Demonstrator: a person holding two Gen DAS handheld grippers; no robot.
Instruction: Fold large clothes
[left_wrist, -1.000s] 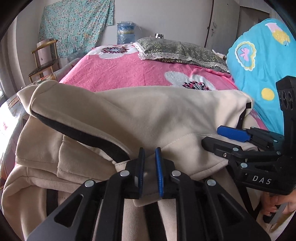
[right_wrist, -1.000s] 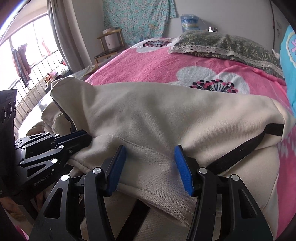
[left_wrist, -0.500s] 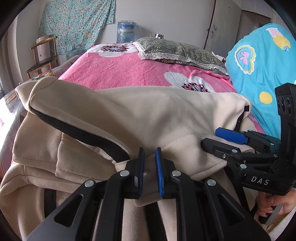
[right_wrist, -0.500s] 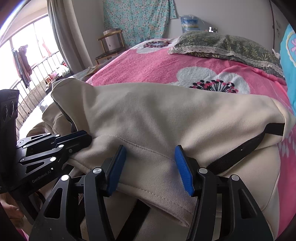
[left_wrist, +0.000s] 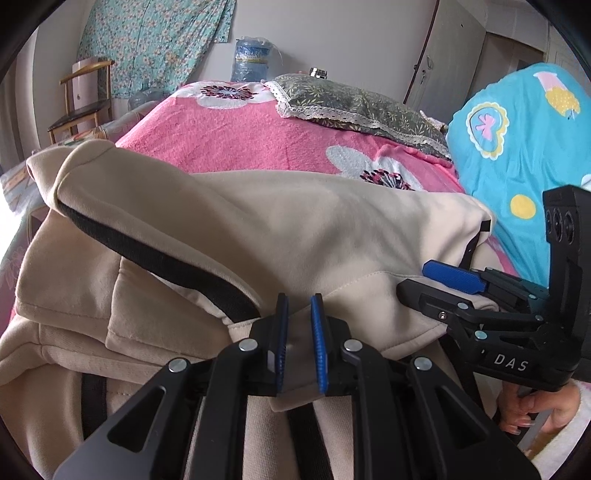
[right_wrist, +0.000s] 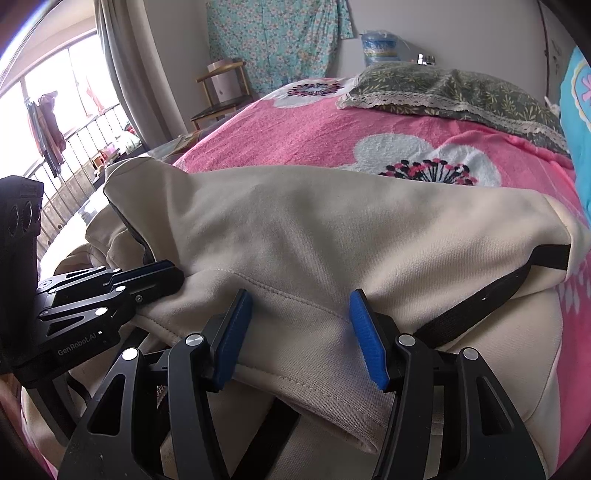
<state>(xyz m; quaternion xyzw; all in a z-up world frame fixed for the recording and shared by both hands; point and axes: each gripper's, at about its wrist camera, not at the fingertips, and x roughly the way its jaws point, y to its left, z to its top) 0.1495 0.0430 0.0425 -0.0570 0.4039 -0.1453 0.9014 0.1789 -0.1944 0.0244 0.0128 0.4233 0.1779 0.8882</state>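
Observation:
A cream hoodie (left_wrist: 295, 221) with black trim (left_wrist: 159, 258) lies folded over on the pink bed; the right wrist view also shows the hoodie (right_wrist: 332, 229). My left gripper (left_wrist: 298, 332) is shut on the hoodie's near hem, a fold of cream cloth pinched between its blue pads. From the right wrist view, the left gripper (right_wrist: 162, 273) clamps the hem at the left. My right gripper (right_wrist: 299, 328) stands open, with smooth hem lying between its pads and not squeezed. The left wrist view has the right gripper (left_wrist: 412, 278) at the right, held by a hand (left_wrist: 535, 410).
The pink flowered blanket (left_wrist: 258, 140) stretches beyond the hoodie to a grey lace-edged pillow (left_wrist: 362, 107). A bright blue quilt (left_wrist: 517, 147) rises on the right. A wooden chair (left_wrist: 85, 107) and a water jug (left_wrist: 251, 59) stand by the far wall. A railed window (right_wrist: 66, 147) is at the left.
The left gripper has turned slightly while keeping hold of the hem. The right gripper has kept still.

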